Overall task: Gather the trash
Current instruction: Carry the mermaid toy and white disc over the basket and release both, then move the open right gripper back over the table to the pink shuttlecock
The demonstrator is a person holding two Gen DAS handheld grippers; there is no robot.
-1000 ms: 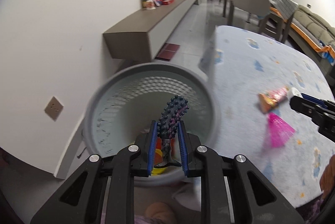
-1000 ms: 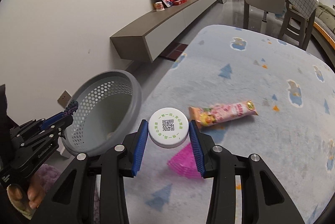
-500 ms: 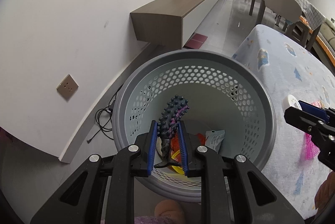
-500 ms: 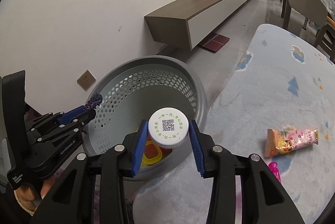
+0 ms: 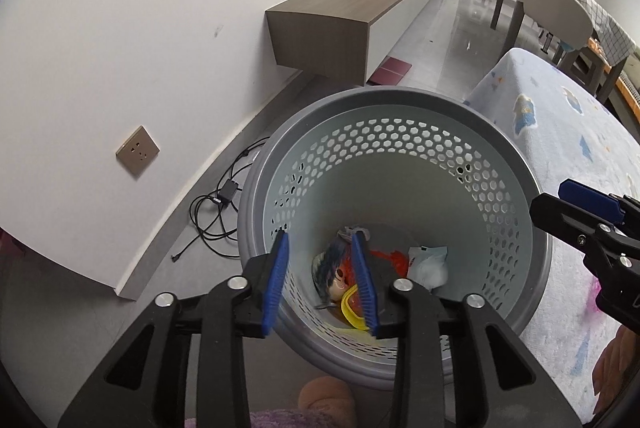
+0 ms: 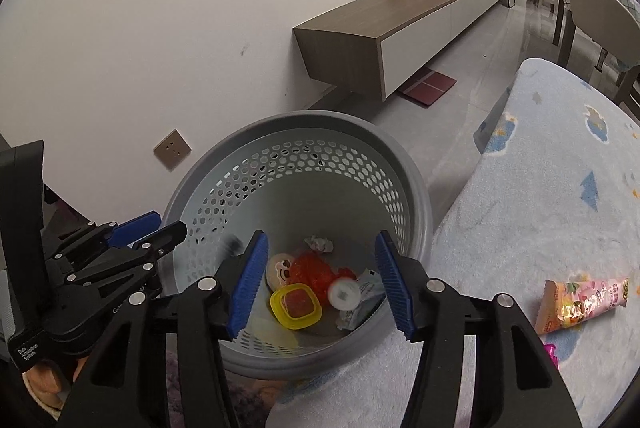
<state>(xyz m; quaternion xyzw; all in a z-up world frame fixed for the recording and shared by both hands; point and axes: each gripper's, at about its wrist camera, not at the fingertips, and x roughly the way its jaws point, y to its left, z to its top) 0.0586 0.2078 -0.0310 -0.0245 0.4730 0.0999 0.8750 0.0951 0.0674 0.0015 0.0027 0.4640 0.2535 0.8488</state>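
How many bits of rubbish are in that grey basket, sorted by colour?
White: 3, the paper ball, the capped bottle and the packet.
Red: 1, the crinkled wrapper.
Yellow: 1, the tub.
Cream: 1, the smiley-face disc.
Dark: 1, a blurred item.
Total: 7.

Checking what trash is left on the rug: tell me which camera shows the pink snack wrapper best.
The right wrist view. The pink snack wrapper lies whole on the rug, right of the basket. The left wrist view does not show the wrapper, only rug beside the basket.
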